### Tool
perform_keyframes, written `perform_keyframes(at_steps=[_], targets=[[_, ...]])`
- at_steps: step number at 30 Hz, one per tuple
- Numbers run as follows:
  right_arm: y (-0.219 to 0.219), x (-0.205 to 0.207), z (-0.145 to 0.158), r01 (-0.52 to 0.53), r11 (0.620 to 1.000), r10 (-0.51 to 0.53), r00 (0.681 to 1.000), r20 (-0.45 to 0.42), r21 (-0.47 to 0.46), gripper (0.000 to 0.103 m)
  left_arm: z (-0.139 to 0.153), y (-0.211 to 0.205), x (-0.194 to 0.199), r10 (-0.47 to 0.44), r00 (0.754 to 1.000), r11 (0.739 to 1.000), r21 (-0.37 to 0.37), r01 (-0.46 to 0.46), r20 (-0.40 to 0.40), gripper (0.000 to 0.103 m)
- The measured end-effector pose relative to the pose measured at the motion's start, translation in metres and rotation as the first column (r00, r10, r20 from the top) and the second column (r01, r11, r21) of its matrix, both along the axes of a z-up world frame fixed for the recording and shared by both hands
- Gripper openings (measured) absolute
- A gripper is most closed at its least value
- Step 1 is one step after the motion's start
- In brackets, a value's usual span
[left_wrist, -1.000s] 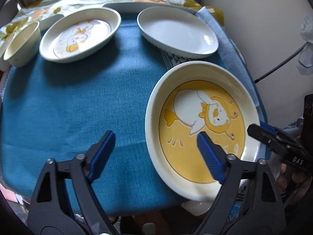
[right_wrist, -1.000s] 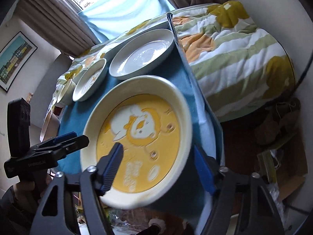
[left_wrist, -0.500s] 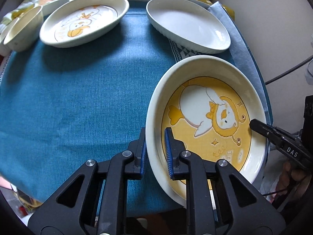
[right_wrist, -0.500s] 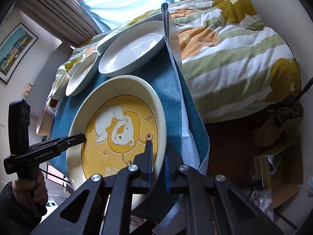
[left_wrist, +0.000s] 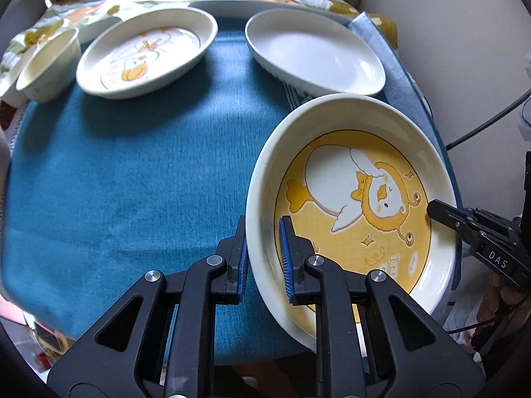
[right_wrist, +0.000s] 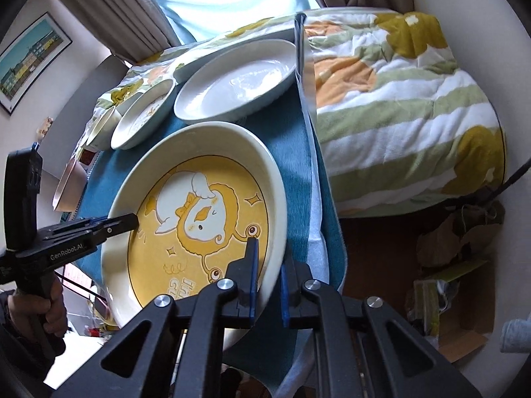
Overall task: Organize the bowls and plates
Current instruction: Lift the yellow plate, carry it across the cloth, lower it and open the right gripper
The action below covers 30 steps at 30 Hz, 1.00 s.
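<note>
Both claws, left claw (left_wrist: 263,258) and right claw (right_wrist: 268,282), pinch the yellow plate's (left_wrist: 351,205) rim; ahead, teal cloth (left_wrist: 132,182) covers the tabletop, curtains (right_wrist: 109,10) beyond.

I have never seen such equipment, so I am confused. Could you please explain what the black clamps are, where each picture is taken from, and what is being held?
There is no machine here. A person holds one black hand tool in each hand, and each tool has two fingers with blue pads and a camera that looks forward along them.

One picture comes from the left gripper, the other from the right gripper. Each one also shows in the other's picture.

Both are shut on opposite rims of the yellow plate, which has a cartoon bird.

On the blue cloth farther away lie a white plate, a duck plate and a small bowl.
</note>
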State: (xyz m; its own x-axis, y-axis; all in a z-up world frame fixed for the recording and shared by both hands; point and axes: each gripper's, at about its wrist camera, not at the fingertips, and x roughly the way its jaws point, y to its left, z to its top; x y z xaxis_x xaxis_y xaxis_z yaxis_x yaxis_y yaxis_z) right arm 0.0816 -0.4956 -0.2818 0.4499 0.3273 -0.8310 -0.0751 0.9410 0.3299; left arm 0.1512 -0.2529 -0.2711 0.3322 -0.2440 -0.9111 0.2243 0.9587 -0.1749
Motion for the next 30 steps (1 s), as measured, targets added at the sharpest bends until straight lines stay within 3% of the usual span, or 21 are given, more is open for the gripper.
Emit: perform_keyframes(at_steps=[8, 16, 24, 30], targets=[[0.016, 0.007, 0.032, -0.053, 0.999, 0.054, 0.997, 0.055, -0.011, 0.011, 0.034, 0.026, -0.007, 0.047, 0.998, 0.999, -0.010, -0.047, 0.052, 0.015], [0.075, 0.028, 0.046, -0.139, 0.990, 0.137, 0.988, 0.066, 0.020, 0.011, 0.053, 0.102, -0.010, 0.148, 0.987, 0.989, 0.011, -0.149, 0.062, 0.015], [0.163, 0.054, 0.044, -0.209, 0.977, 0.207, 0.977, 0.051, 0.040, 0.011, 0.050, 0.193, 0.002, 0.211, 0.976, 0.976, 0.034, -0.213, 0.053, 0.015], [0.232, 0.072, 0.022, -0.212, 0.975, 0.213, 0.977, -0.003, 0.066, 0.011, 0.028, 0.258, 0.011, 0.235, 0.972, 0.970, 0.056, -0.236, 0.030, 0.015]])
